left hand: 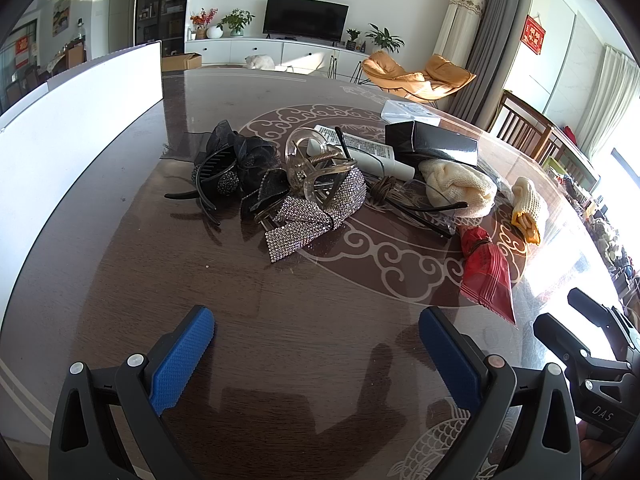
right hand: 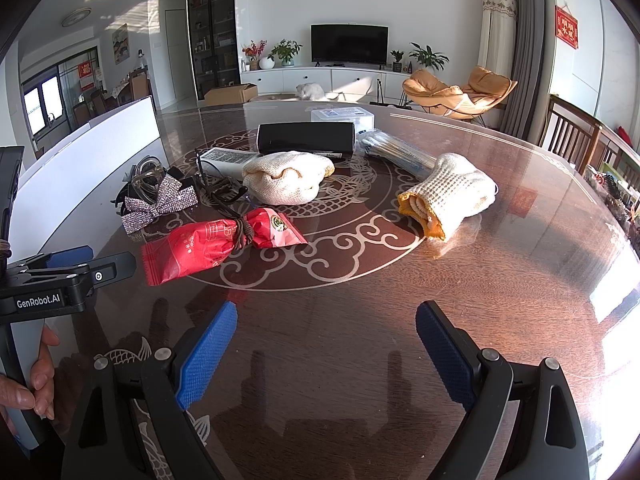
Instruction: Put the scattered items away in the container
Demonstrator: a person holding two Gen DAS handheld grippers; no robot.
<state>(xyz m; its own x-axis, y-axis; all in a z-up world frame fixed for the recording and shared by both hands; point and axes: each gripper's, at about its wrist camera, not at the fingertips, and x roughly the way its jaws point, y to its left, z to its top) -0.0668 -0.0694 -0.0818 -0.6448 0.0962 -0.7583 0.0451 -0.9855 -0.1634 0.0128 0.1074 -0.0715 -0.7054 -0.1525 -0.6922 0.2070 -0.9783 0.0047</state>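
Observation:
Scattered items lie on the dark table: a black flower hair clip [left hand: 236, 160], a clear claw clip [left hand: 316, 168], a rhinestone bow [left hand: 316, 212] [right hand: 160, 202], a white tube [left hand: 372, 152], a black box [left hand: 436, 140] [right hand: 306, 138], a cream knit cloth [left hand: 460, 188] [right hand: 288, 182], a rolled cream and orange cloth [left hand: 526, 208] [right hand: 448, 198] and a red packet [left hand: 486, 272] [right hand: 216, 242]. The white container [left hand: 72, 100] [right hand: 92, 148] stands at the left. My left gripper [left hand: 316, 344] and right gripper [right hand: 326, 340] are open and empty, above the near table.
A clear lidded box [right hand: 344, 116] and a bag of thin sticks [right hand: 396, 150] lie at the back. Wooden chairs [right hand: 576, 136] stand at the table's right edge. The left gripper's body [right hand: 52, 284] shows at the left of the right wrist view.

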